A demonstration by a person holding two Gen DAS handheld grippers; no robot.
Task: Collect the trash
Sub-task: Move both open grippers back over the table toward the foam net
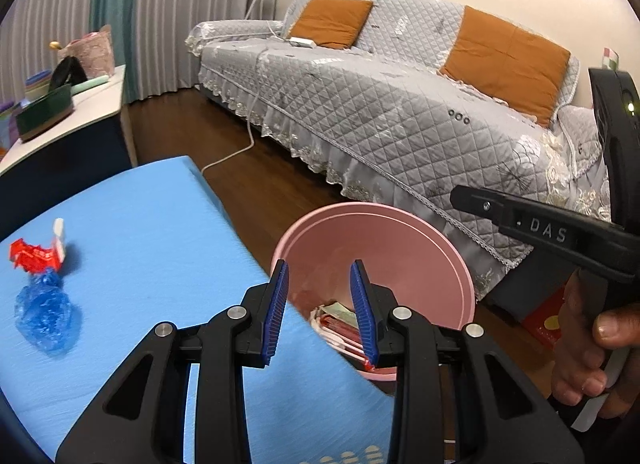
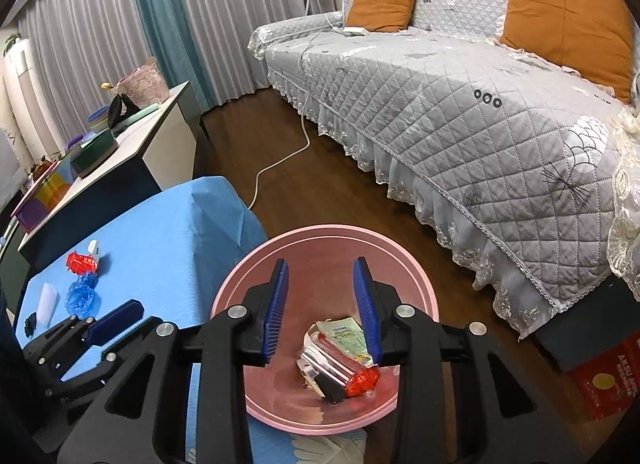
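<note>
Your trash is in two spots. On the blue table (image 2: pixel 152 232), on its left side, lie a crinkly red wrapper (image 2: pixel 82 263), a small white piece (image 2: pixel 95 248) touching it on the far side, and a scrunched-up clear blue plastic ball (image 2: pixel 81 296) just in front. A flat white scrap (image 2: pixel 47 302) lies to the left of the blue ball. More trash sits in the pink bin (image 2: pixel 240 276), on the floor right beside the table: a green and white packet (image 2: pixel 346 334), a shiny red wrapper (image 2: pixel 362 378) and a dark piece, all piled together.

Your right claw (image 2: pixel 321 306) hangs over the bin with its blue pads apart and nothing between them. Your left claw (image 1: pixel 319 314) is over the table's right edge, also apart and holding nothing.

Behind the bin is a gray quilted sofa (image 2: pixel 460 104) with orange cushions (image 2: pixel 382 2).
</note>
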